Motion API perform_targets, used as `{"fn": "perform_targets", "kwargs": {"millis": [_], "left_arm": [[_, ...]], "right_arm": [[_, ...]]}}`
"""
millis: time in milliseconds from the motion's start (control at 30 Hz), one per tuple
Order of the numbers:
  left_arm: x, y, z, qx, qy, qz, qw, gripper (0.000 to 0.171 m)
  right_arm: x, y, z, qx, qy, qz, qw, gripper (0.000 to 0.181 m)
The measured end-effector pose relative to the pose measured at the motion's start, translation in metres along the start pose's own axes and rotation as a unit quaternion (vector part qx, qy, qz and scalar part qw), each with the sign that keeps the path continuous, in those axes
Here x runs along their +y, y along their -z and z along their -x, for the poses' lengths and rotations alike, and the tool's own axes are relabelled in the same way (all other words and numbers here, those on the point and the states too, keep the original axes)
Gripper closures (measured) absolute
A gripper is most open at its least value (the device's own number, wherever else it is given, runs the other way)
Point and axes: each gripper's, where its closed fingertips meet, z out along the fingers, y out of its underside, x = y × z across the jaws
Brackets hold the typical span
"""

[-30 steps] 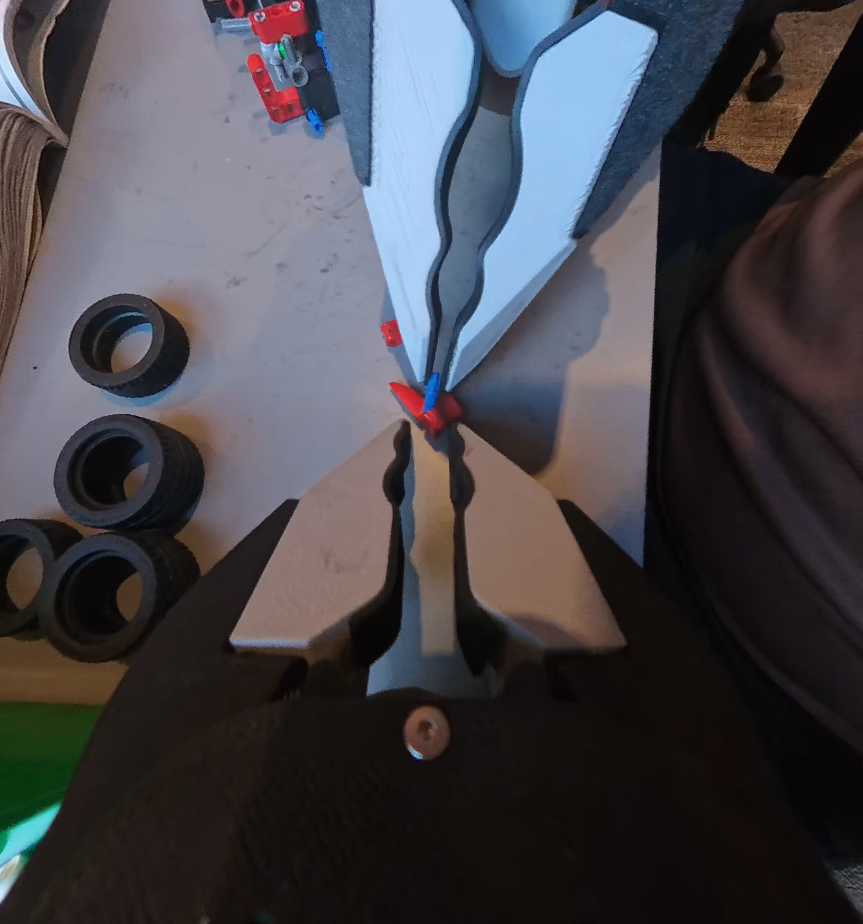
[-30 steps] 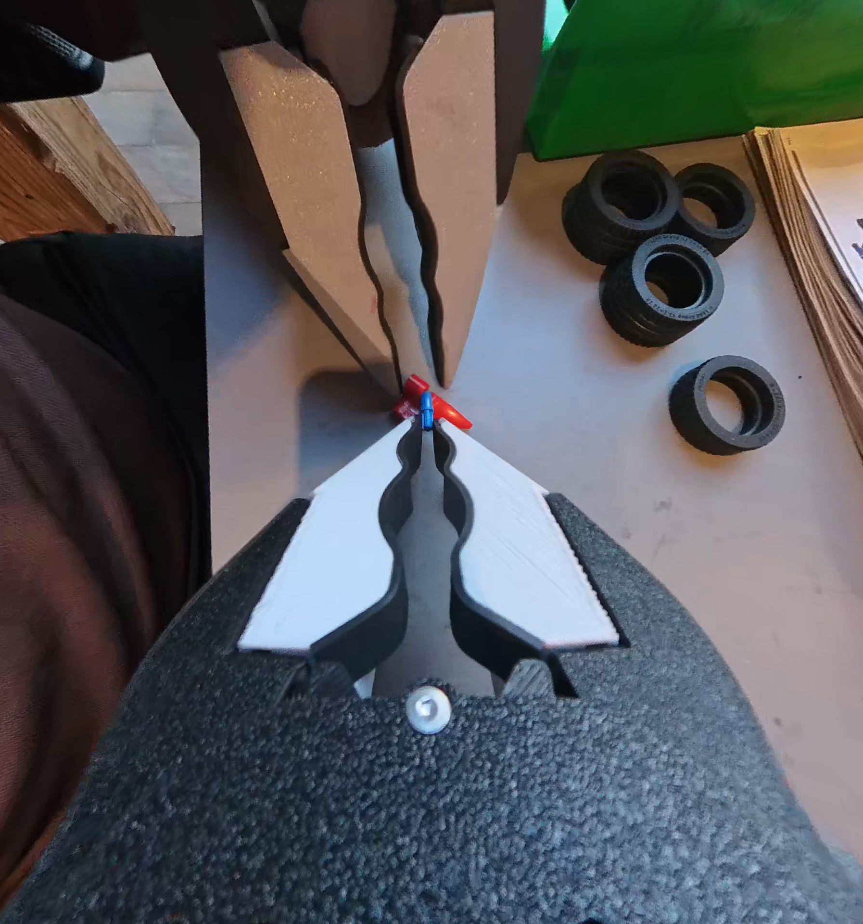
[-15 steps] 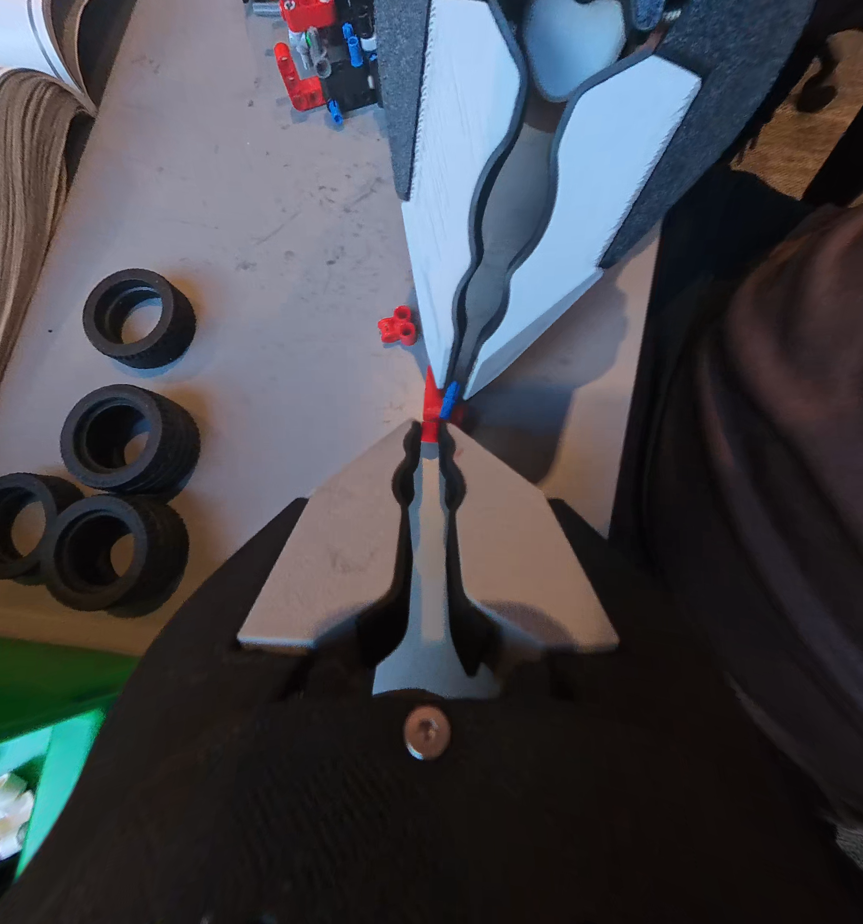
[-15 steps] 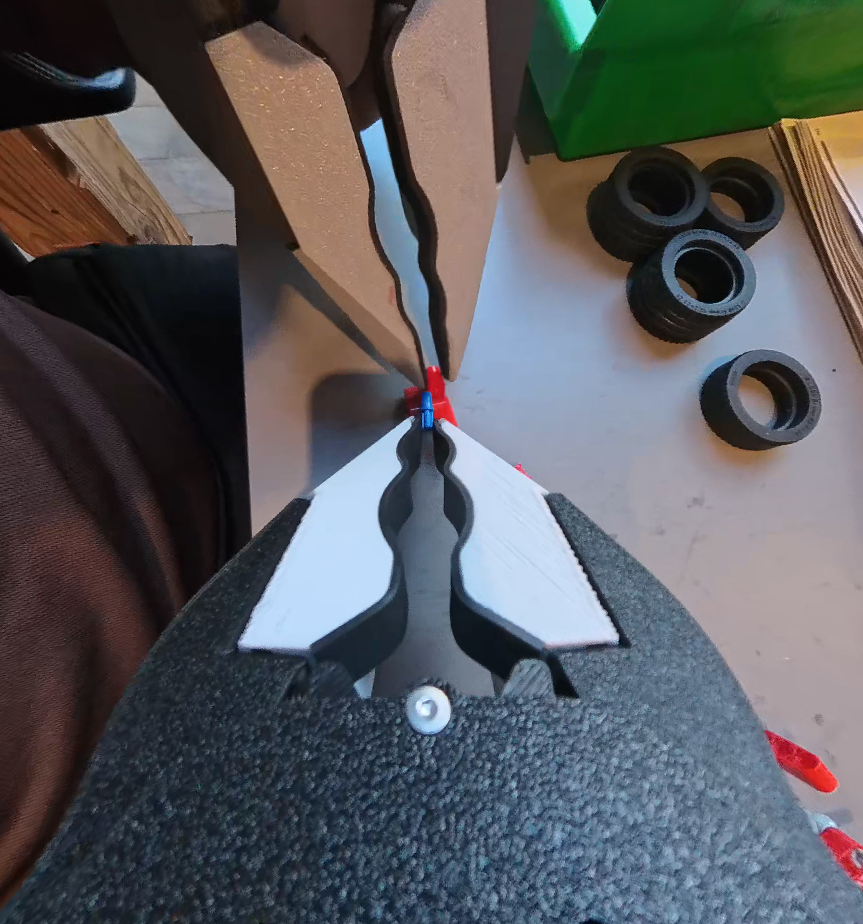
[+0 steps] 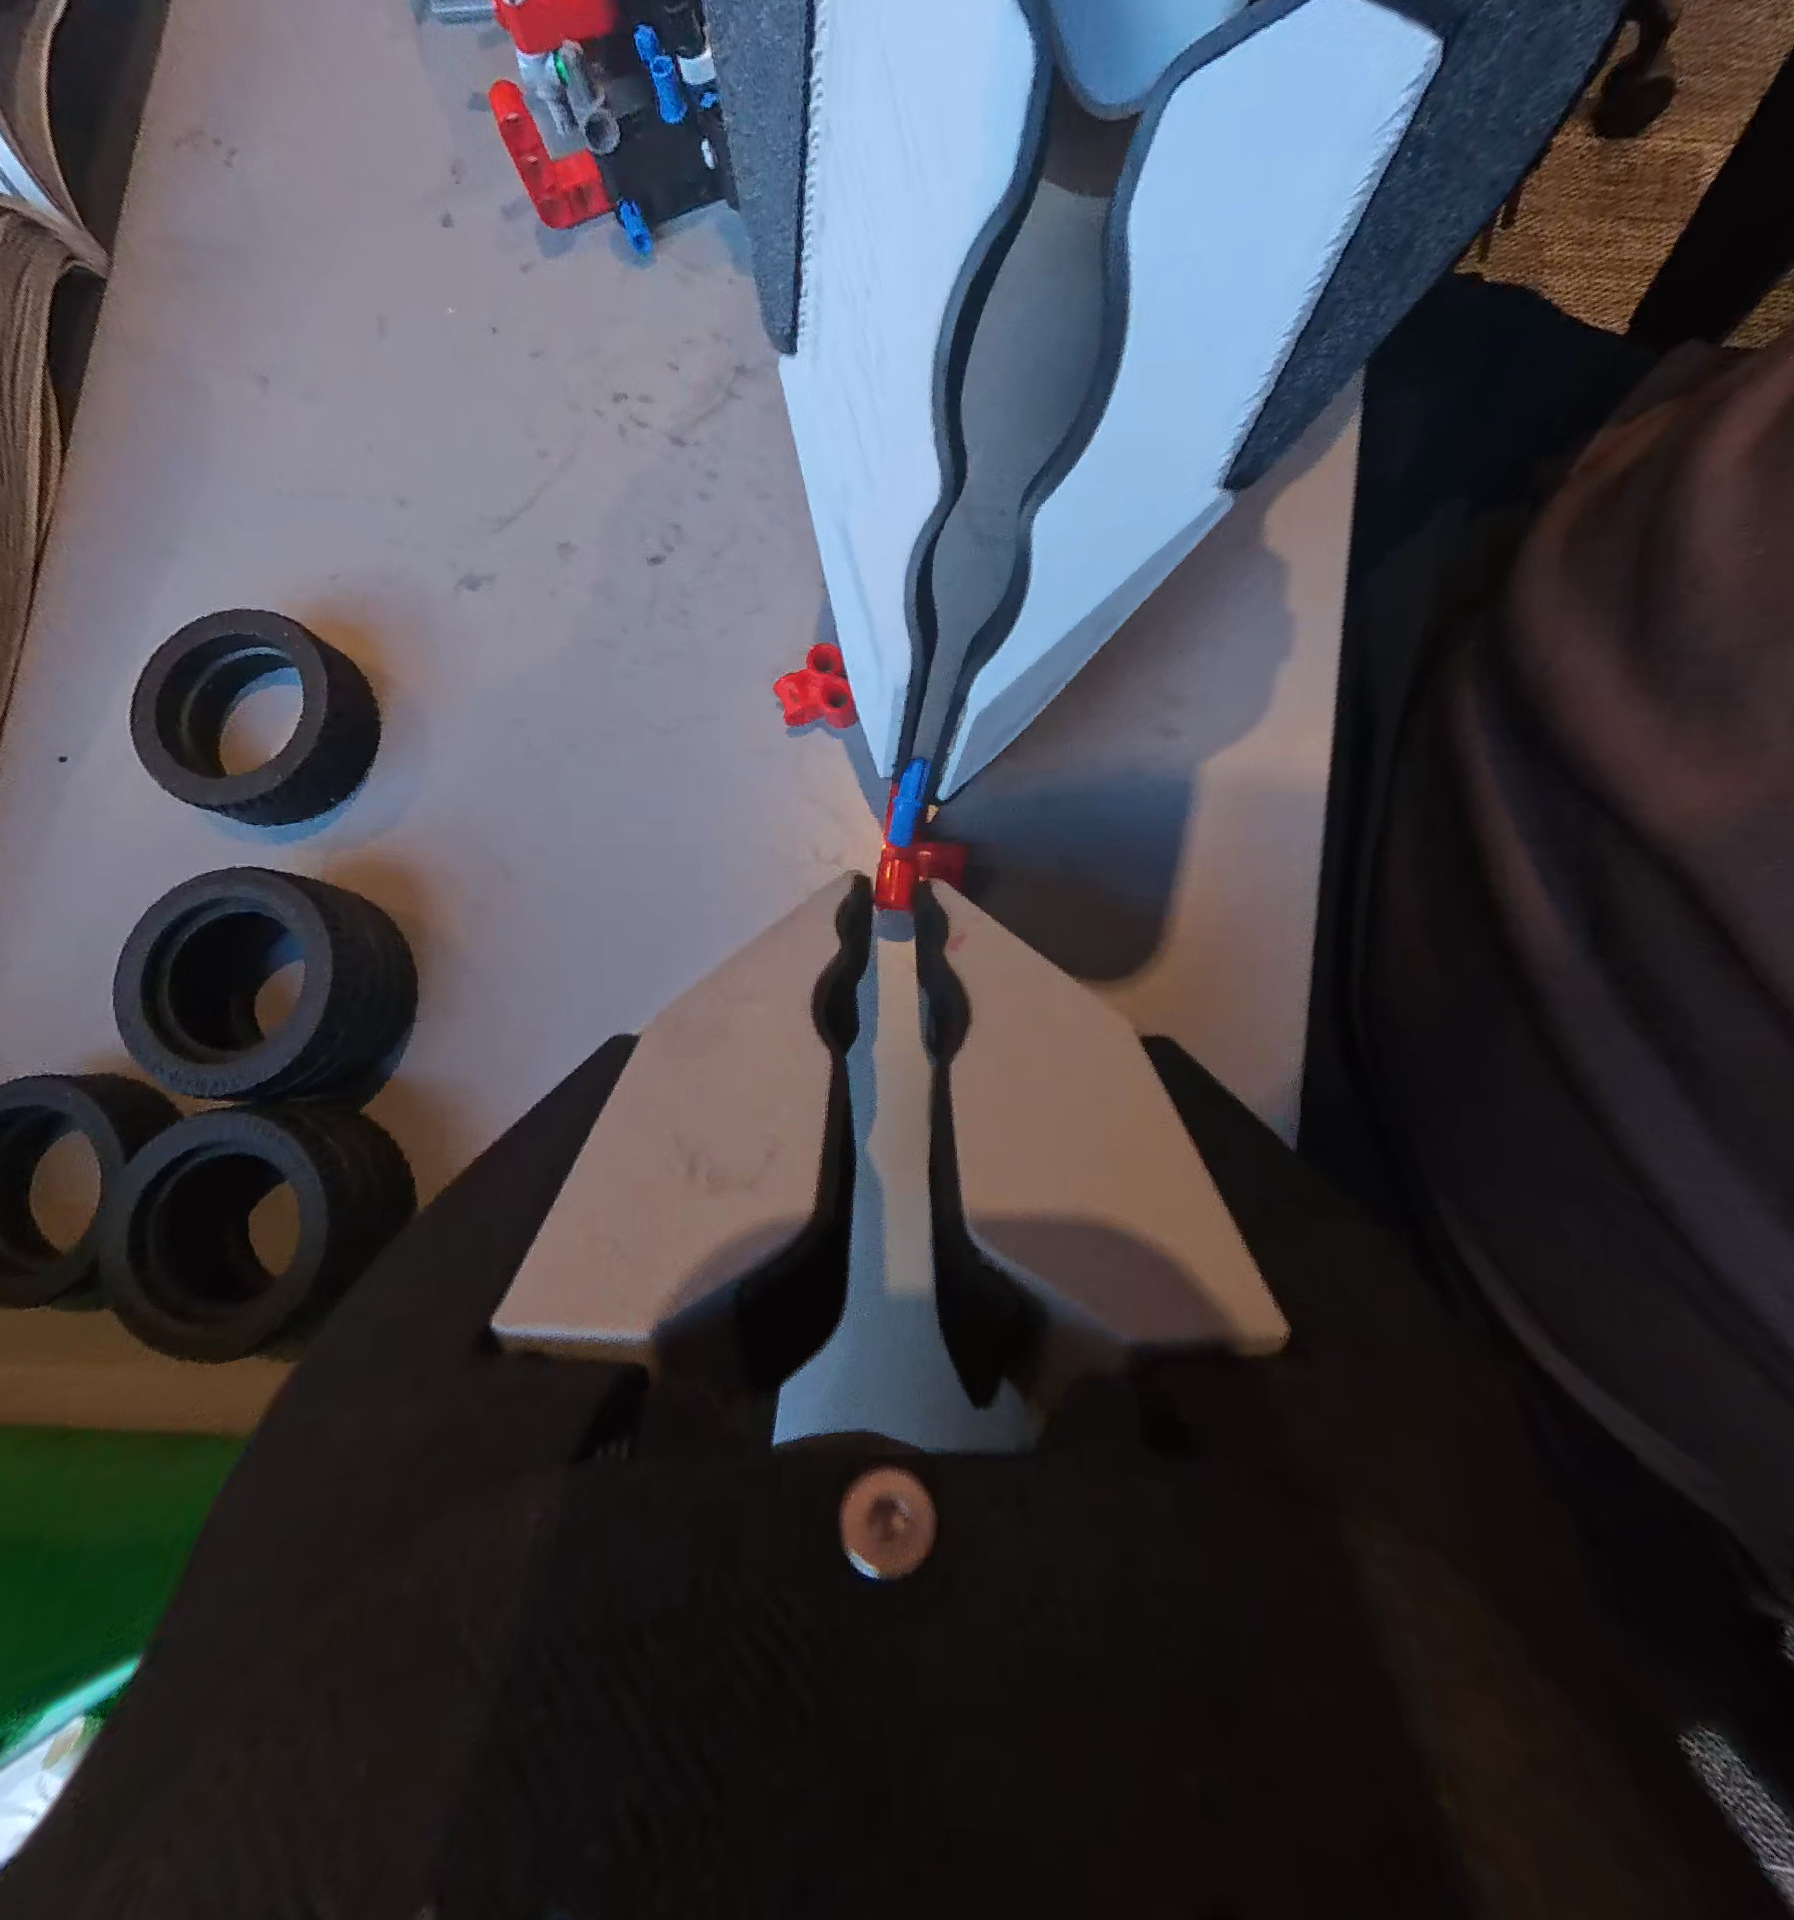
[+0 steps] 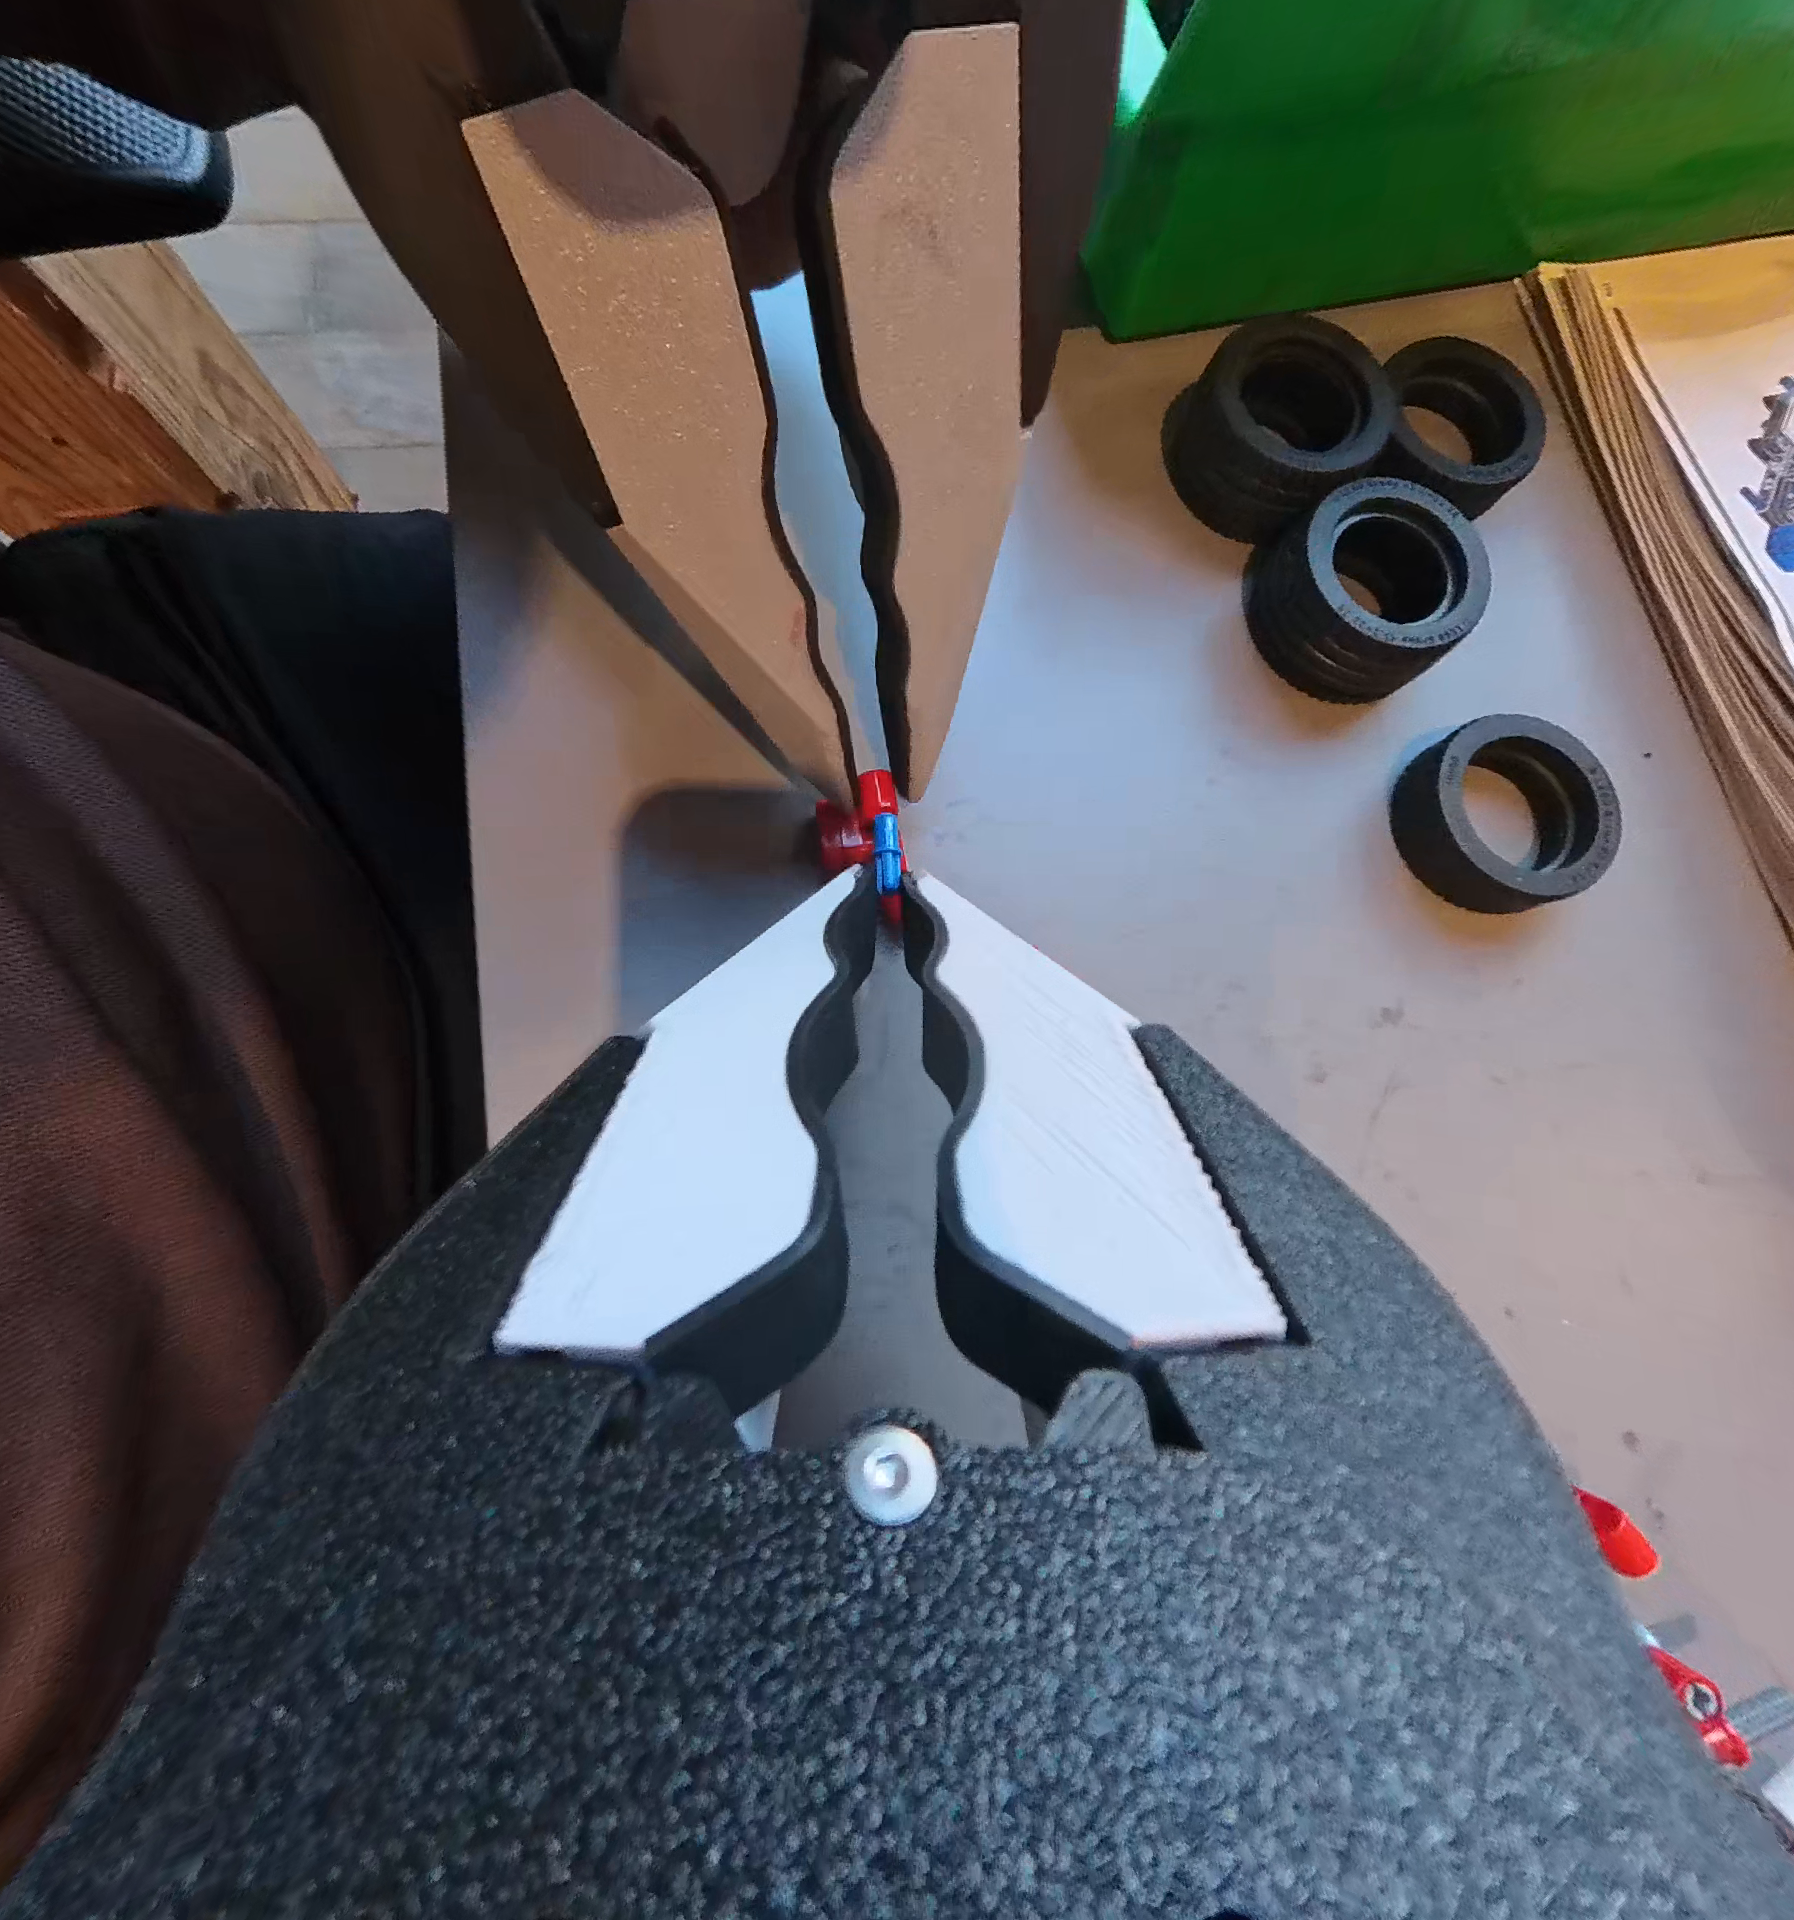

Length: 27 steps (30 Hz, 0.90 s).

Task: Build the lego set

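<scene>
My left gripper (image 5: 888,896), with grey fingers, is shut on a small red connector piece (image 5: 898,873) just above the table. My right gripper (image 6: 882,896), with white fingers, is shut on a small blue pin (image 6: 885,854). The two grippers meet tip to tip, and the blue pin (image 5: 911,800) touches the red connector (image 6: 851,826). The right gripper (image 5: 919,774) shows opposite in the left wrist view, and the left gripper (image 6: 877,779) shows opposite in the right wrist view. Whether the pin sits inside a hole of the connector cannot be told.
Several black tyres (image 5: 249,717) (image 6: 1366,587) lie on the grey table (image 5: 457,468). A loose red piece (image 5: 815,696) lies near the tips. A partly built red and black assembly (image 5: 602,135) sits farther off. An instruction booklet (image 6: 1766,499), a green box (image 6: 1444,156) and a person's dark clothing (image 5: 1599,935) border the table. My two grippers' fingertips are within a few centimetres of each other.
The red connector has turned in my left gripper from a flat, sideways pose to one lined up with the blue pin. Both grippers shifted slightly and stayed tip to tip.
</scene>
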Motion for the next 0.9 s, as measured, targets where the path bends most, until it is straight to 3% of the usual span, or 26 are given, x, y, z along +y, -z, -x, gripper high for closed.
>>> {"fn": "perform_targets", "kwargs": {"millis": [533,900], "left_arm": [[-0.0015,-0.0015,-0.0001,0.026,-0.012,-0.020,0.999,0.167],[-0.0020,-0.0017,0.0013,0.015,-0.037,-0.026,0.999,0.168]], "right_arm": [[0.0029,-0.0053,-0.0008,-0.017,0.023,0.014,0.999,0.177],[0.0034,-0.0070,-0.0029,-0.080,-0.002,0.055,0.995,0.179]]}}
